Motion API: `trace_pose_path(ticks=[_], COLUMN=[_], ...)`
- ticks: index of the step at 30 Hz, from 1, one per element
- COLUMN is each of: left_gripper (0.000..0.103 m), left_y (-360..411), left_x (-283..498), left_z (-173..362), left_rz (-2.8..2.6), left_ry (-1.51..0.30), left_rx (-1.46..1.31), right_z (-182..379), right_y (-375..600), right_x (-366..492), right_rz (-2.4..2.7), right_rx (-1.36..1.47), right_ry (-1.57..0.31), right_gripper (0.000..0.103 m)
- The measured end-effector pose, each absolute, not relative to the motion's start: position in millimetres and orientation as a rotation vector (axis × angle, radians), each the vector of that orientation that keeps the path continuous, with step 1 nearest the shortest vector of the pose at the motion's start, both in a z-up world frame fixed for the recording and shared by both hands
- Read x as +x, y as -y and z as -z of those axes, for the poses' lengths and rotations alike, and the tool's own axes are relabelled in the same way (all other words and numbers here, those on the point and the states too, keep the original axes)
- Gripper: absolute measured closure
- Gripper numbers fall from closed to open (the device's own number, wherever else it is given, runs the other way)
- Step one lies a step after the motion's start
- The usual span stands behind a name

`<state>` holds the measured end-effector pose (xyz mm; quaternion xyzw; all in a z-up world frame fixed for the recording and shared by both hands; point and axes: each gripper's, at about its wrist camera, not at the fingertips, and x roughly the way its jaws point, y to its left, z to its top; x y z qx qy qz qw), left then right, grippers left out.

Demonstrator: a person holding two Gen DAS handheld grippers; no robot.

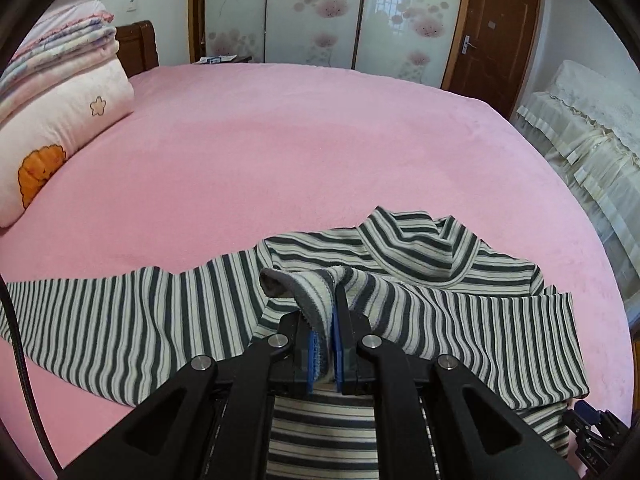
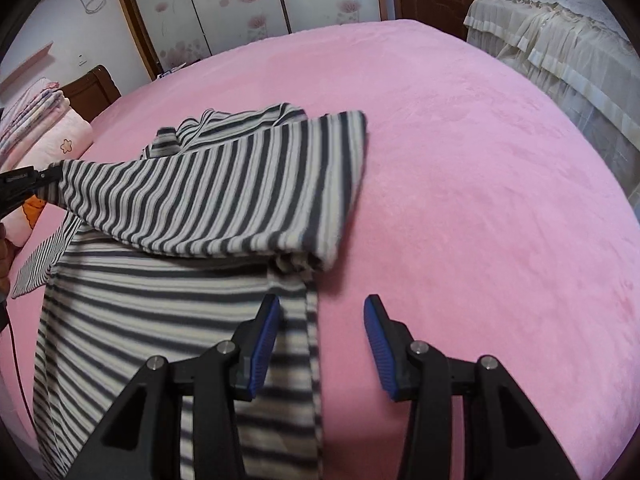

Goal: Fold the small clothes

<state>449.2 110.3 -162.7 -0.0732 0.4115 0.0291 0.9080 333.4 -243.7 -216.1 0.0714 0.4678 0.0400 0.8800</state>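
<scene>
A grey-and-cream striped turtleneck top lies on the pink bed. My left gripper is shut on the cuff of its right sleeve, which is pulled across the body. The left sleeve stretches out flat to the left. In the right wrist view the folded sleeve crosses the top's body, and the left gripper shows at the far left holding the cuff. My right gripper is open and empty above the top's right edge.
Folded pink blankets and a pillow are stacked at the bed's left. A cream lace-covered piece of furniture stands to the right of the bed. Floral sliding wardrobe doors and a brown door are behind.
</scene>
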Motion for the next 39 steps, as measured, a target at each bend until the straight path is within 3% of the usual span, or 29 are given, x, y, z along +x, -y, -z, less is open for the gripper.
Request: trace_pose_path(ticks=[9, 10, 12, 15, 25, 34, 39], left_gripper=[0.098, 0.098, 0.098, 0.098, 0.096, 0.078, 0.076], left_y=[-114.7, -114.9, -116.7, -123.0, -152.9, -191.7, -206.7], left_x=[455.5, 455.6, 455.9, 455.8, 455.8, 446.5, 425.6], left_z=[172.5, 172.6, 175.7, 187.2, 236.6, 250.8, 253.6], left_rz=[-0.069, -0.07, -0.073, -0.092, -0.104, 0.046, 0.122], left_ry=[-0.869, -0.87, -0.876, -0.896, -1.002, -1.087, -1.112], left_rx=[-0.176, -0.175, -0.168, -0.165, -0.252, -0.439, -0.514], right_z=[214.6, 214.5, 215.1, 217.5, 231.6, 226.0, 218.2], right_y=[242.5, 243.0, 246.3, 250.9, 230.3, 230.3, 226.4], right_x=[363.3, 364.3, 364.7, 359.5, 346.8, 338.8, 323.9], right_rz=[-0.036, -0.02, 0.012, 0.022, 0.066, 0.051, -0.001], right_rx=[0.166, 0.158, 0.136, 0.135, -0.043, -0.064, -0.065], right_ry=[-0.969, -0.964, -0.965, -0.968, -0.977, -0.982, -0.97], right_gripper=[0.061, 0.065, 0.088, 0.092, 0.097, 0.097, 0.097])
